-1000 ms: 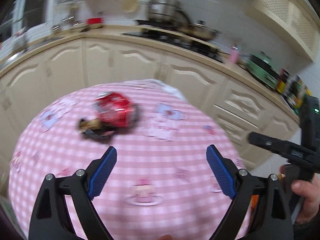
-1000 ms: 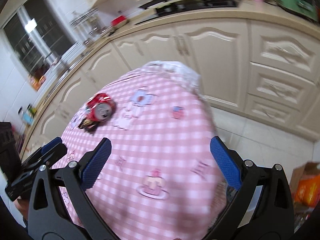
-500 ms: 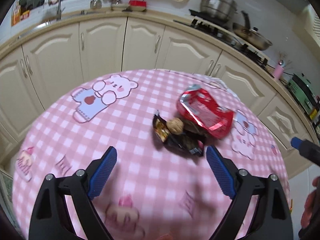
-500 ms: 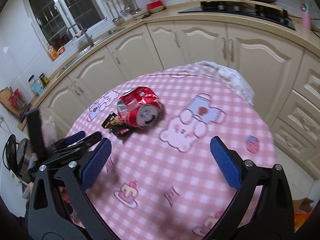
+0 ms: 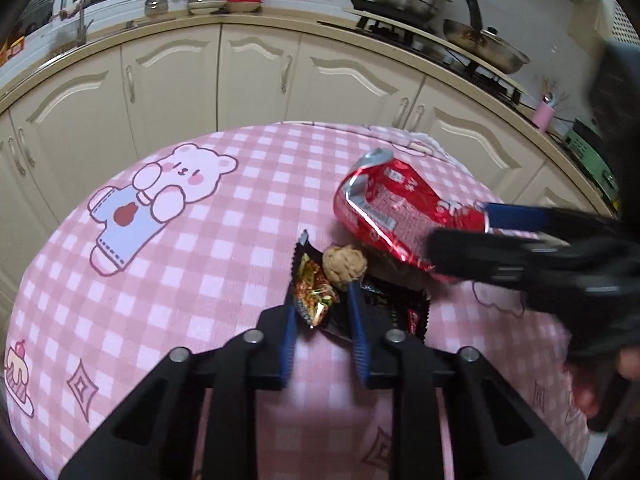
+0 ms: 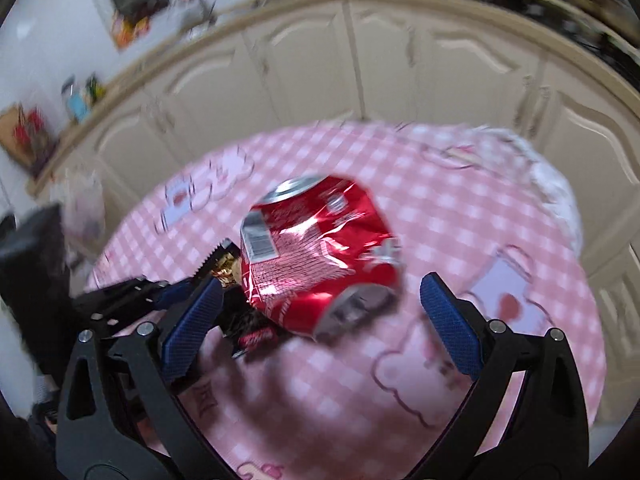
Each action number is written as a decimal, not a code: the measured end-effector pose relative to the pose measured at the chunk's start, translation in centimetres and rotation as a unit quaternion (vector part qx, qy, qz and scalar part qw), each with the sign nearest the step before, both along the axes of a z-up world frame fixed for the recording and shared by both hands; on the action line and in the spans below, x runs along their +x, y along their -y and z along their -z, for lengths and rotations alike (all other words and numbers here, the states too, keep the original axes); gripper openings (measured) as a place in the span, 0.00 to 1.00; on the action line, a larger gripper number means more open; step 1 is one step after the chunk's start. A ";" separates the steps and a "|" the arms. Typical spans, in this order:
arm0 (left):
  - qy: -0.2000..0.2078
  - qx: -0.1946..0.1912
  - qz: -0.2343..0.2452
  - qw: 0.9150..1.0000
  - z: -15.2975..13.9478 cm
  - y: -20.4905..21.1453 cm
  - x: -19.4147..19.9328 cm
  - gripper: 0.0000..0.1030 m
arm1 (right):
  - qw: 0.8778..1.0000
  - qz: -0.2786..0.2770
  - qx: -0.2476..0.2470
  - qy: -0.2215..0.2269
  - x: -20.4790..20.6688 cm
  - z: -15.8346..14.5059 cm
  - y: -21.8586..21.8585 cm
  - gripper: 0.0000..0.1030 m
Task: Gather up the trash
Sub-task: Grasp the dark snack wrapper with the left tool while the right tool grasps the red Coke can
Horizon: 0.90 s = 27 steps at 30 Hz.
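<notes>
Black left tool (image 5: pixel 322 312), blue ribbed pads, silver screws, seemingly matching right tool (image 6: pixel 320 312)

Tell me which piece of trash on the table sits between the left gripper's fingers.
The dark snack wrapper, not the crushed red can or the walnut.

Right hand-held gripper (image 6: pixel 320 312) in lower frame, jaws spread wide, blue pads flanking crushed red can (image 6: pixel 316 252) at centre (no contact visible). Can lies on pink checked tablecloth (image 6: pixel 460 216). Dark snack wrapper (image 6: pixel 240 320) beside can, lower left. Left hand-held gripper (image 6: pixel 176 292) reaches toward wrapper from left edge. Cream cabinets (image 6: pixel 360 68) across top, blurred.
</notes>
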<state>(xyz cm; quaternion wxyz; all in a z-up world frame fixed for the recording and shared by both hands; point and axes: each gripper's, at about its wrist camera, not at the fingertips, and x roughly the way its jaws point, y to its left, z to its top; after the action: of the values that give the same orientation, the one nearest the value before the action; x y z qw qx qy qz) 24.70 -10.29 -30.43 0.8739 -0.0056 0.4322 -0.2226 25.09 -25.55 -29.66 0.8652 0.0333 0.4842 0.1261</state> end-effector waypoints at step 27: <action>0.068 0.052 0.049 0.995 -4.0 -2.8 -8.1 0.14 | 0.998 0.040 0.010 0.039 -9.0 -0.3 1.8 0.93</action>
<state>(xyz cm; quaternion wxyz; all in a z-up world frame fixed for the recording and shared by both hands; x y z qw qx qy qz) 16.56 -7.45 -26.39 0.8884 0.0760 0.3828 -0.2418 16.08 -27.30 -29.39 0.8874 0.0562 0.4472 0.0973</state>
